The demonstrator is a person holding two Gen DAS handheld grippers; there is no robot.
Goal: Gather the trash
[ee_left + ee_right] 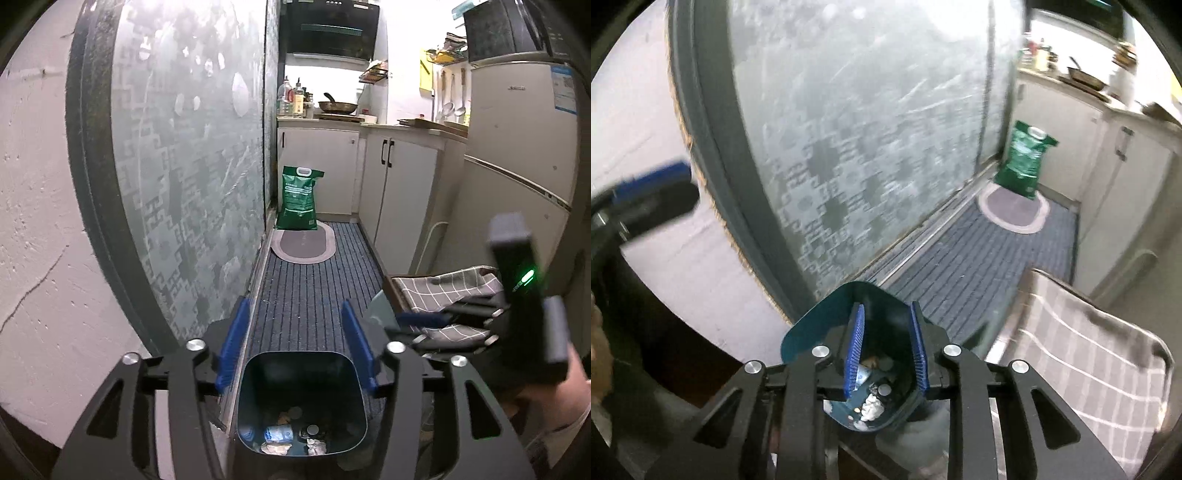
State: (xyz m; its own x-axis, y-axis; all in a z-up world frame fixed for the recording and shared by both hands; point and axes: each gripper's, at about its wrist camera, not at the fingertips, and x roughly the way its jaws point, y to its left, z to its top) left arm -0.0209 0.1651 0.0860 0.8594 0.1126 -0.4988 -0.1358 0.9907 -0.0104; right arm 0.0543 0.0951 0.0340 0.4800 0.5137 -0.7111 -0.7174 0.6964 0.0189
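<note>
A dark teal trash bin (258, 373) stands on the floor by the frosted glass door, with crumpled paper, a blue wrapper (279, 432) and round scraps at its bottom. My left gripper (295, 343) is open and empty, its blue fingers (232, 347) spread above the bin's mouth. My right gripper (886, 354) is open and empty over the same bin (809, 332), with white crumpled trash (872, 406) lying below its fingers. The right gripper also shows in the left wrist view (421, 319), over a checked cloth.
A grey checked cloth (1082, 354) lies on a stand at the right. A striped blue mat (317, 280) runs down the kitchen aisle to an oval rug (303, 245) and a green sack (300, 197). White cabinets (402, 192) and a fridge (517, 147) line the right side.
</note>
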